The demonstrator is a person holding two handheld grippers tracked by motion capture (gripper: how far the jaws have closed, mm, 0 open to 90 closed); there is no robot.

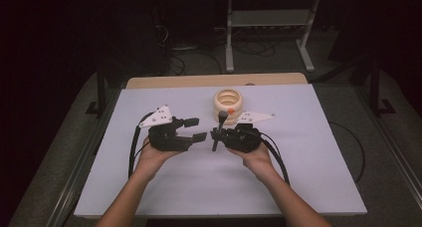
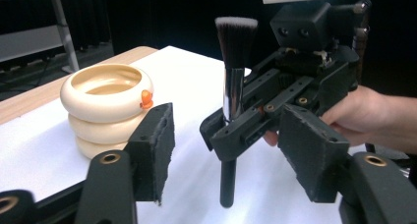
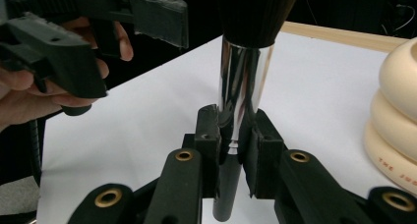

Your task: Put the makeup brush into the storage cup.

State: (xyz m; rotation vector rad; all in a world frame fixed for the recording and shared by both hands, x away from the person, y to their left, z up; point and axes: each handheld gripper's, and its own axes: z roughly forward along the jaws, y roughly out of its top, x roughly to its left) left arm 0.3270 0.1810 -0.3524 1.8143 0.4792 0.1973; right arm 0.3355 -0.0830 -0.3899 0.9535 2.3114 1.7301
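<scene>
The right gripper [image 1: 217, 133] clamps a makeup brush [image 1: 219, 129] at its chrome ferrule, long axis upright, bristles up, handle tip just over the white table [image 1: 308, 152]. The left gripper [image 1: 196, 129], jaws wide and empty, faces it from the left, near. Beyond, the cream ringed holder [image 1: 228, 102] looks empty.

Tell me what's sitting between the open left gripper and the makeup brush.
Nothing: in the high view just bare white table separates the left gripper from the brush, which the right gripper holds upright.
</scene>
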